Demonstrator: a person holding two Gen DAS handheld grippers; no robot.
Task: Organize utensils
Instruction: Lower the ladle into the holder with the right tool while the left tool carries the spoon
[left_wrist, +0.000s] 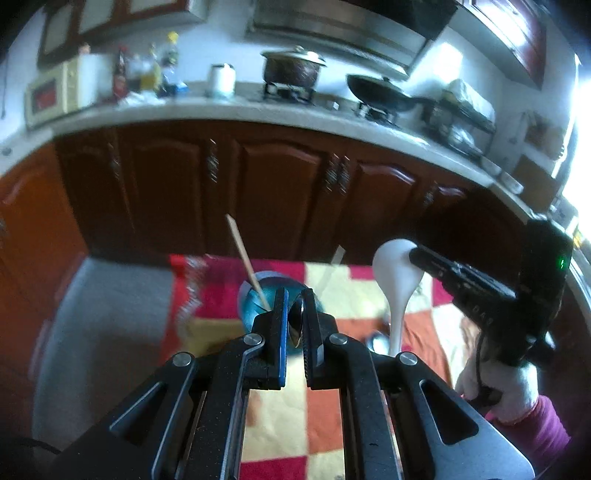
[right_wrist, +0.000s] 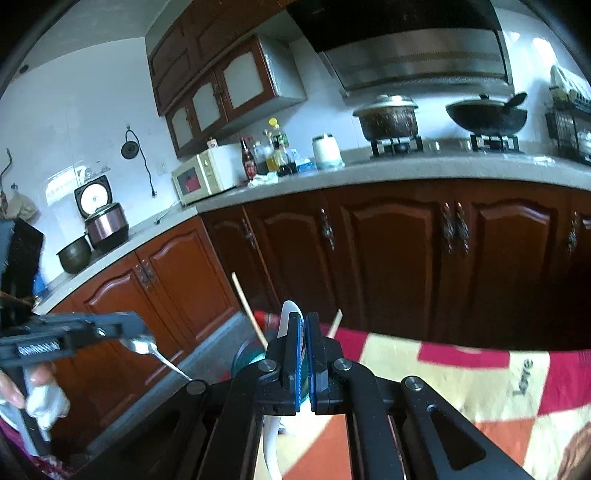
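Your left gripper (left_wrist: 293, 314) has its jaws nearly shut on a metal spoon (right_wrist: 147, 349); the right wrist view shows it gripped at the bowl, the handle hanging free, down and to the right. Your right gripper (right_wrist: 303, 354) has its jaws all but closed on the handle of a white ladle-type spoon (left_wrist: 397, 280), its bowl raised. Both utensils are off the surface. The blue holder cup (left_wrist: 255, 295) stands on the patchwork cloth (left_wrist: 369, 277) covering the worktop, just beyond the left jaws, already containing one upright chopstick (left_wrist: 245, 264); a second pale stick (right_wrist: 336, 323) shows further right, its base unclear. Another metal utensil (left_wrist: 376, 341) appears to lie on the cloth near the white spoon's handle. Assessment: you are in the carry stage, between pickup and deposit. The next move calls for bringing each utensil over the cup mouth, one at a time, handle downward, and releasing only once it is inside the rim. Mind the chopstick on approach, and keep the two grippers apart.
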